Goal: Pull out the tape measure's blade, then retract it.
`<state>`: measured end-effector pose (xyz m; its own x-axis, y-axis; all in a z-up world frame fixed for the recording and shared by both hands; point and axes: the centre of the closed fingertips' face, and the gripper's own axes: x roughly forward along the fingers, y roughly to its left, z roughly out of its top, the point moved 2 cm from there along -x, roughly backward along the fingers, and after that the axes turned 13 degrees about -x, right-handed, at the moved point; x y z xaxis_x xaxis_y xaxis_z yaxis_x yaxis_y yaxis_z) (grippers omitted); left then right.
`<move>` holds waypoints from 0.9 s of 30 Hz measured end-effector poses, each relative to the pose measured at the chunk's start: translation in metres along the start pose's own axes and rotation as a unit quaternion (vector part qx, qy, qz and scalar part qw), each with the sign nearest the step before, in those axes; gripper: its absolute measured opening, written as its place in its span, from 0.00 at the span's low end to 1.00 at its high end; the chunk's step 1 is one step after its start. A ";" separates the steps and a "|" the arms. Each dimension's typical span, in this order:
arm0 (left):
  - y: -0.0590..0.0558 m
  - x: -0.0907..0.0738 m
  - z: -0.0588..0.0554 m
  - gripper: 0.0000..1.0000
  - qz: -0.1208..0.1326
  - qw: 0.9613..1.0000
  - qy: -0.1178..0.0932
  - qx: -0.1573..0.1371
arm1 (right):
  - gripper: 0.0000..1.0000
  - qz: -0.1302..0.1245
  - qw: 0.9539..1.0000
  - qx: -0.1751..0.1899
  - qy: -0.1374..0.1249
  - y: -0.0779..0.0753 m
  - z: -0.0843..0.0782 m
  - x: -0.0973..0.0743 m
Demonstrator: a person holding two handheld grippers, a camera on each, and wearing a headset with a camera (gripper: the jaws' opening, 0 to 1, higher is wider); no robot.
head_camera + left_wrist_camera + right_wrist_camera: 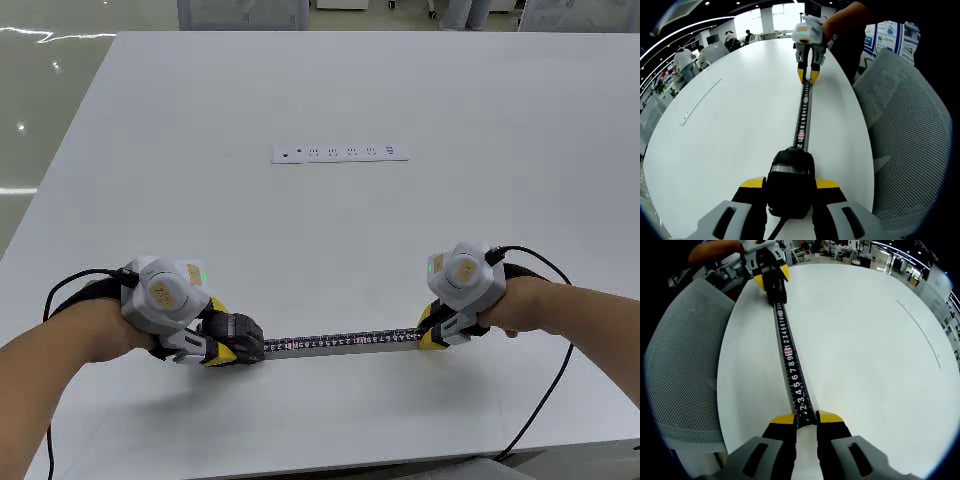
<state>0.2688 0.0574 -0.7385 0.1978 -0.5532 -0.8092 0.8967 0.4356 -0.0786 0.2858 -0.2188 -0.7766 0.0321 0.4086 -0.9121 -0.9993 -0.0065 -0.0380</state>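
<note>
A black tape measure case [236, 338] rests on the white table near its front edge, and my left gripper [222, 340] is shut on it; in the left gripper view the case [790, 181] sits between the yellow-tipped jaws of my left gripper [790, 184]. The black numbered blade [340, 341] runs out flat to the right. My right gripper [432, 335] is shut on the blade's end. In the right gripper view the blade [790, 365] stretches from my right gripper [805, 419] to the case [774, 290].
A white power strip [340, 153] lies farther back at the table's middle. A grey mesh chair [910, 140] stands beside the table's front edge. Black cables trail from both grippers. People stand far off in the room.
</note>
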 end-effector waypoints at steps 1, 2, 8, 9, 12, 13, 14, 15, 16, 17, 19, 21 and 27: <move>0.000 0.000 0.000 0.31 0.000 1.000 0.000 0.000 | 0.10 0.000 1.000 0.000 0.000 0.000 0.000 0.000; 0.000 0.000 0.000 0.31 0.000 1.000 0.000 0.000 | 0.10 -0.001 1.000 0.000 0.000 0.000 0.000 -0.001; 0.000 0.000 0.001 0.31 0.000 1.000 0.000 0.000 | 0.10 0.000 1.000 0.000 0.000 0.000 0.000 0.000; 0.000 0.000 0.001 0.31 0.000 1.000 -0.001 -0.001 | 0.10 0.000 1.000 0.001 0.000 0.000 0.000 0.000; 0.000 0.000 0.001 0.31 0.000 1.000 -0.002 -0.001 | 0.10 0.001 1.000 0.000 0.000 0.000 0.000 0.000; 0.000 0.000 0.001 0.31 0.000 1.000 -0.002 -0.001 | 0.10 0.001 1.000 0.000 0.000 0.001 0.000 0.000; 0.000 0.000 0.000 0.31 0.000 1.000 -0.002 -0.001 | 0.10 0.001 1.000 0.000 -0.001 0.001 0.000 -0.001; 0.000 0.000 0.000 0.31 0.000 1.000 -0.003 -0.001 | 0.10 0.002 1.000 0.001 0.000 0.001 0.000 -0.001; 0.000 0.000 0.000 0.31 0.000 1.000 -0.003 -0.002 | 0.10 0.002 1.000 0.000 0.000 0.001 0.001 -0.001; 0.000 0.000 0.000 0.31 0.000 1.000 -0.004 -0.002 | 0.10 0.002 1.000 -0.001 0.000 0.001 0.001 -0.001; 0.001 0.000 0.000 0.31 0.000 1.000 -0.004 -0.001 | 0.10 0.003 1.000 -0.002 0.000 0.001 0.001 -0.001; 0.001 0.000 0.000 0.31 -0.001 1.000 -0.004 -0.002 | 0.10 0.003 1.000 -0.002 0.000 0.001 0.001 -0.001; 0.002 0.000 0.000 0.31 0.000 1.000 -0.008 0.001 | 0.11 0.011 1.000 -0.010 0.008 -0.001 0.001 0.000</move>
<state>0.2708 0.0582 -0.7391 0.2041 -0.5651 -0.7994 0.8973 0.4345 -0.0780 0.2864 -0.2181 -0.7766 0.0107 0.3931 -0.9194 -0.9991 -0.0329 -0.0256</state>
